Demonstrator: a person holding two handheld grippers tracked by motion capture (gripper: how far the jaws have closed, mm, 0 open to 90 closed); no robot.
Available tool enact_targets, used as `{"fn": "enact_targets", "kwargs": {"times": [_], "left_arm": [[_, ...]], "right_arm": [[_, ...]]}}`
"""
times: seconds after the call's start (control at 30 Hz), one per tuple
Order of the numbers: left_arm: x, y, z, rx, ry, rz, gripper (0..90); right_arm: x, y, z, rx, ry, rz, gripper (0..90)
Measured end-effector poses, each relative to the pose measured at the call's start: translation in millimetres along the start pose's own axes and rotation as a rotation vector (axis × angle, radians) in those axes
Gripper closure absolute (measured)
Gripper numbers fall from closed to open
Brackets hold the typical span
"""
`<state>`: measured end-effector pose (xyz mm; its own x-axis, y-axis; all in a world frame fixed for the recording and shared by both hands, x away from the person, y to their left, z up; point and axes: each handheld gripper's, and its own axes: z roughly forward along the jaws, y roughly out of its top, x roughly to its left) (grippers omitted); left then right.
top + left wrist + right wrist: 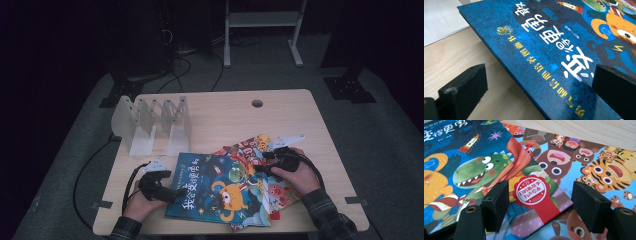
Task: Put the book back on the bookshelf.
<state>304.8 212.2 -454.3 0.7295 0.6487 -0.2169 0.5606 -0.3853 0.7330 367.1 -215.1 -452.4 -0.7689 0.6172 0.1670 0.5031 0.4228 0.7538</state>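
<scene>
A blue picture book (pixel 215 187) with a dinosaur and an orange monster on its cover lies flat at the table's front centre. It rests on a second book (pixel 255 145) covered in cartoon animals, which sticks out to the right. My left gripper (pixel 175 192) is at the blue book's left edge. In the left gripper view it (pixel 540 75) is open, its jaws straddling that edge of the blue book (pixel 554 40). My right gripper (pixel 260 167) hovers over the blue book's right corner. It (pixel 541 197) is open above the red sticker (pixel 531 191), with the animal book (pixel 584 162) beyond.
A white book rack (pixel 152 122) with several dividers stands at the table's back left. The wooden table (pixel 225 115) has a cable hole (pixel 257 103) near its far edge. A white frame (pixel 262 25) and cables lie on the floor behind.
</scene>
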Motion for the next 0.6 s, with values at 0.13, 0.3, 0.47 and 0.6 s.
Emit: {"fn": "enact_targets", "kwargs": {"times": [0.13,0.3,0.47,0.6], "left_arm": [[-0.3,-0.7,1.1,0.007,-0.019,-0.011,0.0],[-2.0,-1.2,3.6,0.013,-0.042,-0.027,0.0],[-3.3,-2.2,6.5,0.028,-0.076,-0.051,0.0],[-4.6,-2.3,8.3,0.029,-0.091,-0.058,0.0]], "right_arm": [[0.2,-0.6,0.0,-0.005,-0.001,0.001,30.0],[0.3,-1.3,-0.4,-0.007,-0.001,0.003,30.0],[0.4,-2.1,-0.7,-0.011,-0.003,0.003,29.9],[0.5,-2.1,-0.8,-0.011,-0.003,0.003,29.9]]}}
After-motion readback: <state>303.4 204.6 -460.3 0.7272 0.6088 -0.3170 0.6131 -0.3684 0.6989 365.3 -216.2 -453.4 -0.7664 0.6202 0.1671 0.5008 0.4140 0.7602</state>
